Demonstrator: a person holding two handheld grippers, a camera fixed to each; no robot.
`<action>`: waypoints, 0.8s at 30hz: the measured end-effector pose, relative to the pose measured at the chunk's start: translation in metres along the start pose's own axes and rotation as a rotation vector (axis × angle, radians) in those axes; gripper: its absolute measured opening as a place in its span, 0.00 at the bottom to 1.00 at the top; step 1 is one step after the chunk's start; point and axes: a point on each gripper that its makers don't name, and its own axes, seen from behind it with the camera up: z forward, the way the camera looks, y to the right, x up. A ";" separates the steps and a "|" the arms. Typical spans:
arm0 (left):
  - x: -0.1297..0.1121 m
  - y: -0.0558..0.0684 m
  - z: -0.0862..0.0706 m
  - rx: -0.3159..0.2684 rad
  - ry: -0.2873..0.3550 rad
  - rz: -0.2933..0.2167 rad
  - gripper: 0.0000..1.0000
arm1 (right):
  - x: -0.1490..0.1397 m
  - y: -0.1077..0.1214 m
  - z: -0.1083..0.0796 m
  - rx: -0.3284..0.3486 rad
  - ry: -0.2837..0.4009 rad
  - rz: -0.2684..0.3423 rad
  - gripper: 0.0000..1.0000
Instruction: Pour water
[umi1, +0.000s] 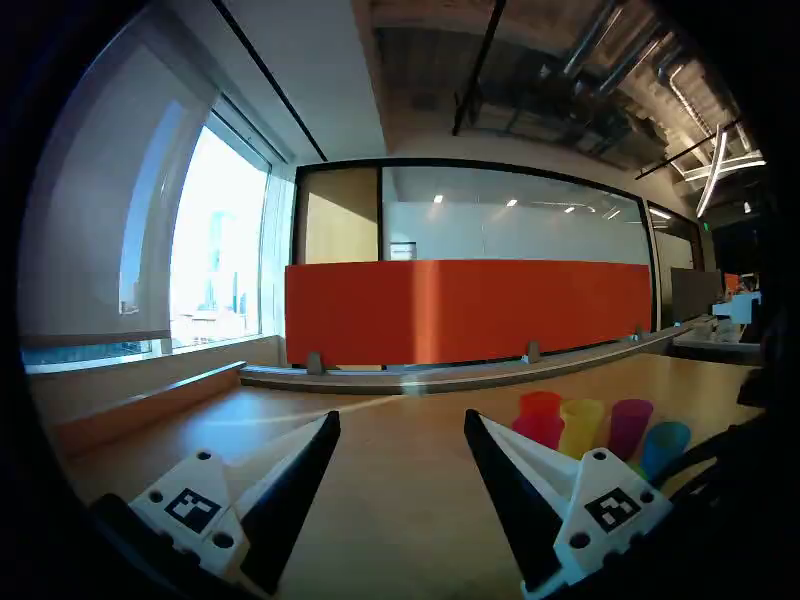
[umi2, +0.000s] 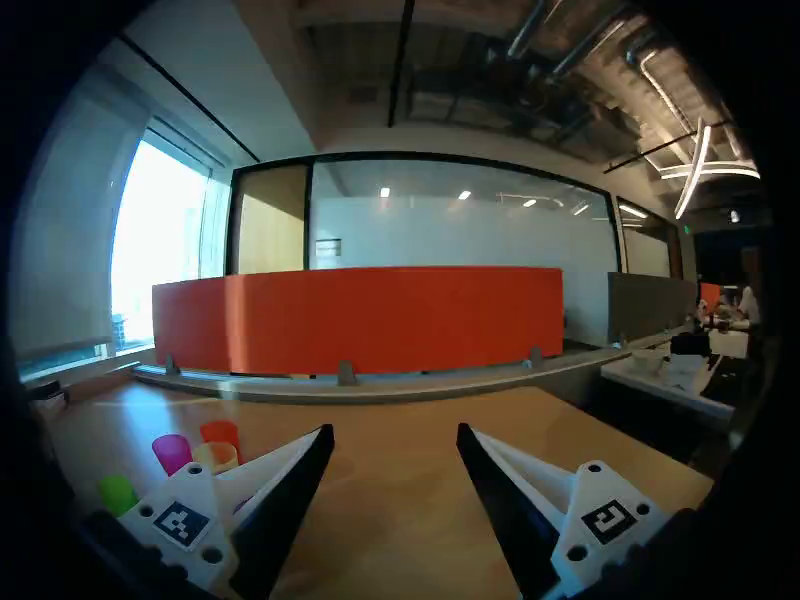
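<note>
Left gripper (umi1: 400, 418): fingers (umi1: 290, 480) held apart with nothing between them; bare wood shows in the gap.
Right gripper (umi2: 393, 430): fingers (umi2: 285, 490) likewise spread, gripping nothing.
Surface (umi1: 400, 500): light wooden top running under both pairs of fingers.
Cups, left gripper view: a tight cluster standing just outside the right-hand finger, near its tip. It holds an orange-red cup (umi1: 540, 403), a yellow cup (umi1: 582, 422), a magenta cup (umi1: 630, 422) and a blue cup (umi1: 667, 443). All are upright, and the finger partly hides them.
Cups, right gripper view: the group sits outside the left-hand finger, with the magenta cup (umi2: 172, 452), orange-red cup (umi2: 220, 433) and yellow cup (umi2: 214, 456) close together. A green cup (umi2: 117, 492) stands a little apart, nearer the camera.
Contents: cannot tell whether any cup holds water.
Orange partition (umi1: 465, 310): stands along the far edge of the surface, straight ahead of the fingers.
Window (umi1: 215, 250): bright, far off to the left of the fingers.
</note>
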 end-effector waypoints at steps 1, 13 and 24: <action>-0.002 -0.001 0.000 0.002 0.000 0.001 0.92 | 0.001 0.000 0.000 -0.002 -0.001 -0.001 0.95; -0.017 -0.004 0.003 0.002 -0.009 -0.023 0.92 | 0.008 -0.004 -0.001 0.000 0.001 -0.002 0.95; -0.029 -0.008 0.005 0.009 -0.023 -0.021 0.92 | 0.012 -0.005 -0.001 0.002 0.005 -0.001 0.95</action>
